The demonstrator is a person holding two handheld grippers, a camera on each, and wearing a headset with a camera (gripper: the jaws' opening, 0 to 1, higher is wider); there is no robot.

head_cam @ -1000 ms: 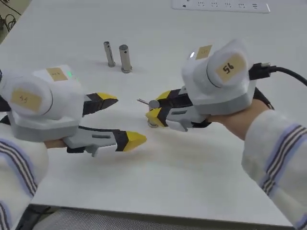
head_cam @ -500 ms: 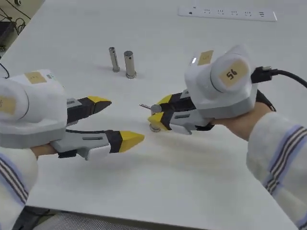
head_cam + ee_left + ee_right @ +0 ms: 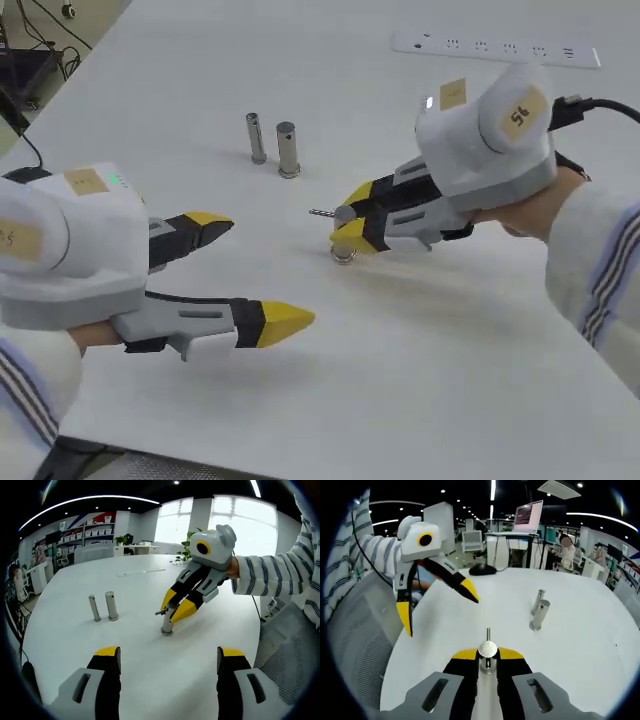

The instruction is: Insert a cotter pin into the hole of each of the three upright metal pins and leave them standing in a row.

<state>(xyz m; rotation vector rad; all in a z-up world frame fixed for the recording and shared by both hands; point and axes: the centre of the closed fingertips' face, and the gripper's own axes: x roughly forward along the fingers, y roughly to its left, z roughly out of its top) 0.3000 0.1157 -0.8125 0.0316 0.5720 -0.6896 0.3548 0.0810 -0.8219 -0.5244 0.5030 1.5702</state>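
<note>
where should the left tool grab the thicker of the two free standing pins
Probably the plain shaft of the thicker pin, about mid-height, with the open left tool coming in level from the side away from the thinner pin. It stands upright on a wider foot, and the thinner one stands close beside it.

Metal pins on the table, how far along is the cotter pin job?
Looks done: one cotter pin pokes out near the top of the front pin. In hand: the right gripper is shut on that pin, which stands apart from the others. Still to do: the thin pin and thick pin behind show no cotter pin, and the left gripper is open, empty.
</note>
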